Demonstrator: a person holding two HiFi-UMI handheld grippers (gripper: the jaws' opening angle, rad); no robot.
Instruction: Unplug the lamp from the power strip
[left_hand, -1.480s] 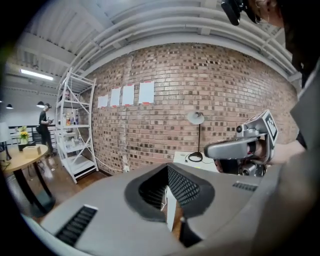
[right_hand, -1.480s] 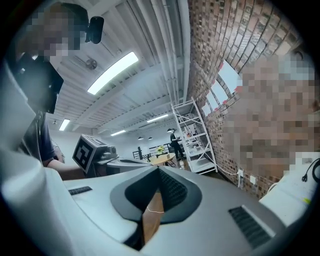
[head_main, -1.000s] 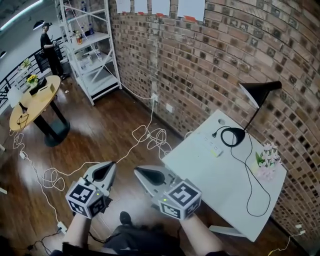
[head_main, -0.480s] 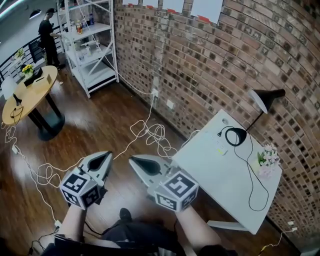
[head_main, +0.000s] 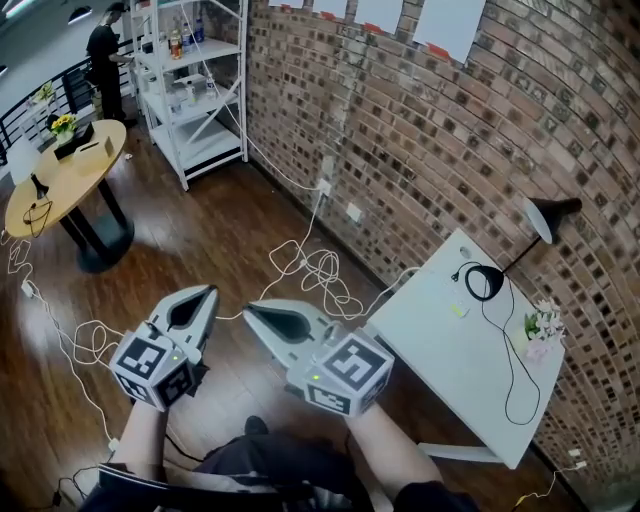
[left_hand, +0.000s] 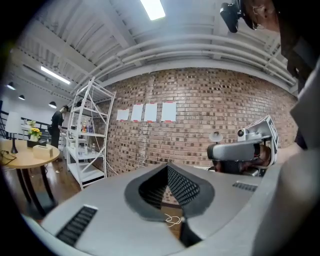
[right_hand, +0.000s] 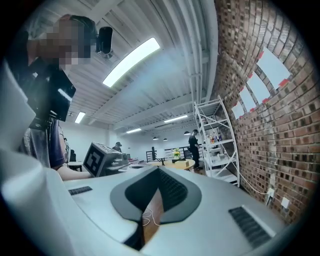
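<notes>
Seen from above, a person holds two grey grippers low over a dark wooden floor, well apart from the work table. The left gripper (head_main: 208, 292) has its jaws closed together, with nothing between them; its own view shows the tips (left_hand: 167, 165) meeting, with only floor behind. The right gripper (head_main: 249, 309) is also closed and empty, its jaws (right_hand: 159, 169) pressed tip to tip. The two point forward, side by side, without touching.

To the right stands a white table (head_main: 440, 370) against a brick wall (head_main: 420, 130). On its far corner sits a black lamp (head_main: 484, 282), its shade (head_main: 545, 218) raised towards the wall. The lamp's black cord (head_main: 512, 375) loops across the tabletop. A small pale power strip (head_main: 457, 309) lies just beside the lamp's base; it is too small to tell whether the plug is in. Pink flowers (head_main: 541, 327) lie near the table's right edge.

White cables (head_main: 320, 272) tangle on the floor. Further back are a white shelf rack (head_main: 195, 90), a round wooden table (head_main: 62, 180) and a person (head_main: 105, 50).
</notes>
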